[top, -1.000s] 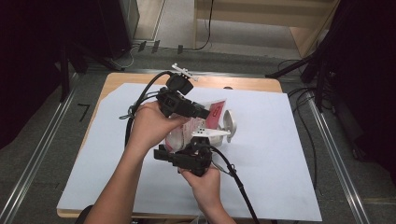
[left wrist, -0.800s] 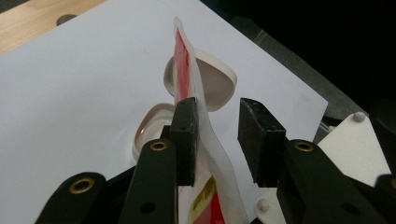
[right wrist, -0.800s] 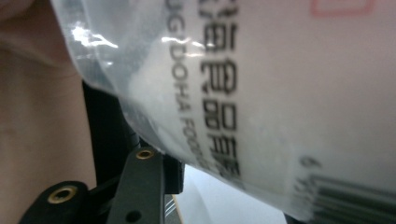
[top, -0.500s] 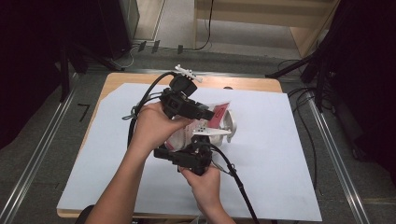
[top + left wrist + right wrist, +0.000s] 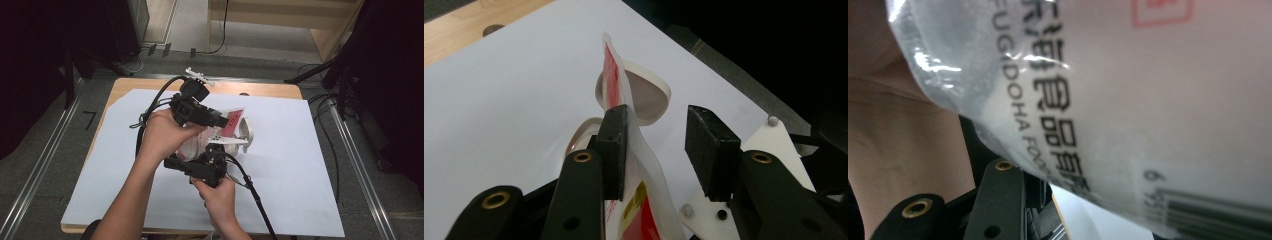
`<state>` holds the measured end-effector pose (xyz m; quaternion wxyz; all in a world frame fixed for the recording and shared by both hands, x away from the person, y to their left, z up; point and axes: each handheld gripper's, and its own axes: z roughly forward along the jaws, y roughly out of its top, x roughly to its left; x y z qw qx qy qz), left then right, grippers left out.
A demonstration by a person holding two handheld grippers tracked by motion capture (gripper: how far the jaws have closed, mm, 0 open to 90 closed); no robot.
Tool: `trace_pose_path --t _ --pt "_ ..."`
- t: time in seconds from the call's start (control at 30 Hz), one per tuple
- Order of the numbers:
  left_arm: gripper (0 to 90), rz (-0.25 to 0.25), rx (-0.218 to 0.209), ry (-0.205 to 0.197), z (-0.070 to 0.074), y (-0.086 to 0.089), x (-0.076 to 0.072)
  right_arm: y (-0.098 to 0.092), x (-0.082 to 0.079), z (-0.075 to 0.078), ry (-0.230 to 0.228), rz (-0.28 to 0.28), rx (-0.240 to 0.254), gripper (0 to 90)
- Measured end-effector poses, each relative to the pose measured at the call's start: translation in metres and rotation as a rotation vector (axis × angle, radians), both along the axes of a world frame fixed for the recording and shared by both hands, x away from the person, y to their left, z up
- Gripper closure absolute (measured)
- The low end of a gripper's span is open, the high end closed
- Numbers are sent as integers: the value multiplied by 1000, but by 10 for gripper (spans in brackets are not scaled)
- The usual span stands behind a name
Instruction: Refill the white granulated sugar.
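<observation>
Wooden table point(image 5: 265, 89) under white sheet point(image 5: 300, 165), set on grey carpet floor point(image 5: 40, 150). Metal rails point(image 5: 30, 185) along both sides. Dark curtains point(image 5: 395, 75) left and right. Light wood shelf point(image 5: 280, 12) at back, black cables point(image 5: 330, 150) trailing on floor. Dim room, table evenly lit.

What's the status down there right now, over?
Left gripper open, jaws just opening, bag edge between them. Right gripper seems clamped on bag. White bowl close by, nothing blocking.
</observation>
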<state>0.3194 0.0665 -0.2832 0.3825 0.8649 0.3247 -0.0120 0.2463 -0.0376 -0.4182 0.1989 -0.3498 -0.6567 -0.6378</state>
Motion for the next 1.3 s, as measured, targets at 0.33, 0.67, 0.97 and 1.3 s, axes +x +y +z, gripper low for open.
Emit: trace_pose_path --t 0.33,0.67,0.97,1.3 --pt "627 0 6 -16 4 2 -5 4 0 2 -15 12 2 626" --pt "630 12 6 -23 4 8 -6 11 1 2 -28 28 -7 626" --pt "634 19 16 -27 5 10 -8 14 2 2 -28 36 -3 626" --pt "643 16 12 -18 3 15 -7 18 2 -1 -43 29 -18 626"
